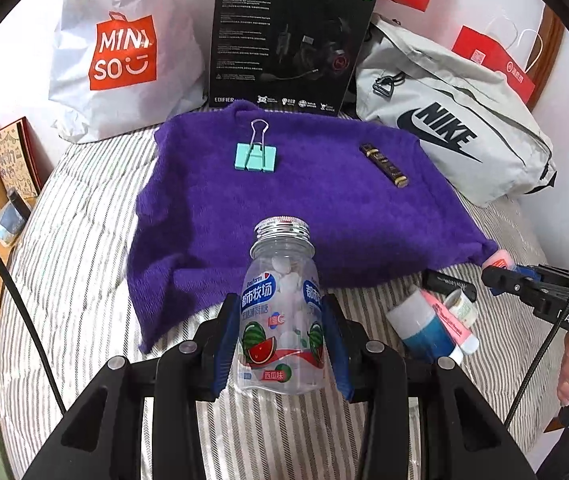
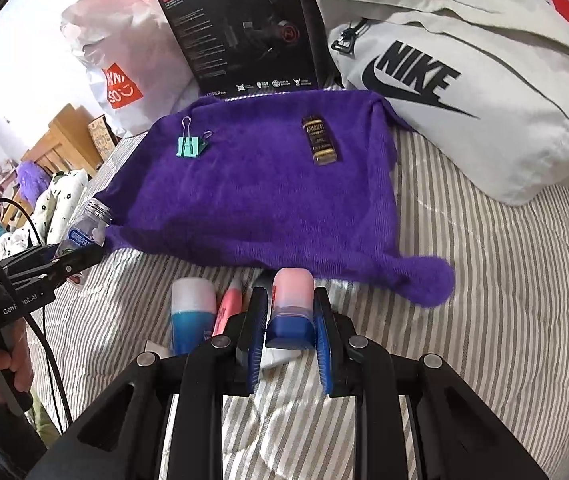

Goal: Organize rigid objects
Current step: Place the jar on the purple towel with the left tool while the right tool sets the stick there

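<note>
I'm pinching a clear bottle (image 1: 282, 316) of white tablets in my left claw (image 1: 282, 340); my right claw (image 2: 289, 320) is gripping a pink-capped blue container (image 2: 290, 304); grey bag (image 2: 464, 80) reading NIKE.

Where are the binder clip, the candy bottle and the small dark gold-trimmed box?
binder clip (image 1: 255, 157): left wrist view, on its teal body.
candy bottle (image 1: 282, 312): left wrist view, on its label.
dark gold-trimmed box (image 2: 320, 141): right wrist view, on its top face.
</note>
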### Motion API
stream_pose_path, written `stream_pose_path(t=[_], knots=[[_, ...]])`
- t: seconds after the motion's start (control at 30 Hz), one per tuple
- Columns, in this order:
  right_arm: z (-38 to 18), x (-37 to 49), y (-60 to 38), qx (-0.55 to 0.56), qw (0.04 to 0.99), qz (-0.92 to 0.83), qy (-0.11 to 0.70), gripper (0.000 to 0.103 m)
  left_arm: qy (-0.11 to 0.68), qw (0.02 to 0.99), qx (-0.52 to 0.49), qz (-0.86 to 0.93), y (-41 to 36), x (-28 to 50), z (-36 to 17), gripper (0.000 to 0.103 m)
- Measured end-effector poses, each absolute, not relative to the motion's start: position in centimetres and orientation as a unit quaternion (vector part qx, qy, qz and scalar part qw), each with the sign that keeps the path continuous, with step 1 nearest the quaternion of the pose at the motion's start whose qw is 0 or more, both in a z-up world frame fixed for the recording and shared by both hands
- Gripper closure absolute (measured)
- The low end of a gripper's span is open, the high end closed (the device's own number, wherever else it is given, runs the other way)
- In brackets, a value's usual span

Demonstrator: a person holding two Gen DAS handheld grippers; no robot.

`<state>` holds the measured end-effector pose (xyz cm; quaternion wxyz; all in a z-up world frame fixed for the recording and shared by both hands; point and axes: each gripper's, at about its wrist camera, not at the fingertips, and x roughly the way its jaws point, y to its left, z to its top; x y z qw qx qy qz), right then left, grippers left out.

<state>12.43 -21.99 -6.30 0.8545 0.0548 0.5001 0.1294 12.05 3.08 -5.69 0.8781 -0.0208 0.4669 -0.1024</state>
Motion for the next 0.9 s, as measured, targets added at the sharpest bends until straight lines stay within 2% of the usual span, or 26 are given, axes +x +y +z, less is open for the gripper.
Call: stream_pose_path(t=[0.47,0.9], knots=[[-5.4,17.9,-21.5,0.031,0.859,0.123,0.495,0.080,0.461,0.882,-0.026,-0.098,3.8,16.9,-5.2,0.064],[-8.8,23.8,-20.8,-0.009,0.846,0.105,0.523,0.080,0.474,0.876,-0.040,-0.082,5.1,22.4,-7.3,0.064]])
